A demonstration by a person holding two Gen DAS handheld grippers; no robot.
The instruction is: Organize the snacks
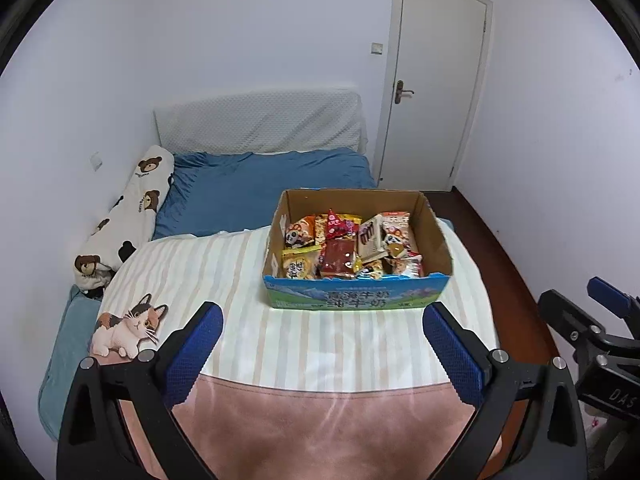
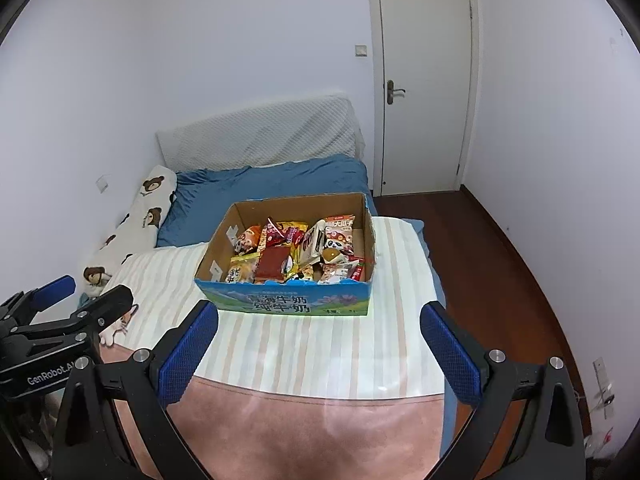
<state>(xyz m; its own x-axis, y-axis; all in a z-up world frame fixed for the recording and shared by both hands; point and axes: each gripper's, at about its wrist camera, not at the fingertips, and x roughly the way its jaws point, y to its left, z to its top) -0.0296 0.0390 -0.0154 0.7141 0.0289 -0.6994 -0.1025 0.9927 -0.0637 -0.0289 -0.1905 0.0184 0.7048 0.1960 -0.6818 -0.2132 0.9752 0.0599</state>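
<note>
both grippers hang over the pink end of the blanket, and each one has its blue fingers spread wide with nothing between them. left gripper looks at the bed from the left, and right gripper sits just beside it on the right.

past the pink part comes the striped blanket, with a cat picture at about 9 o'clock in the left view.

further out, at about 12 o'clock, sits the cardboard box. its top is open. snack packs lie inside in a jumbled pile, some flat and some tipped. no snacks show on the bed outside the box.

what could go wrong: the packs are thin and slippery and lie on top of each other, so a gripper might pinch two at once or let one slide out. the bed is soft, so a push on the box wall could tip it.
</note>
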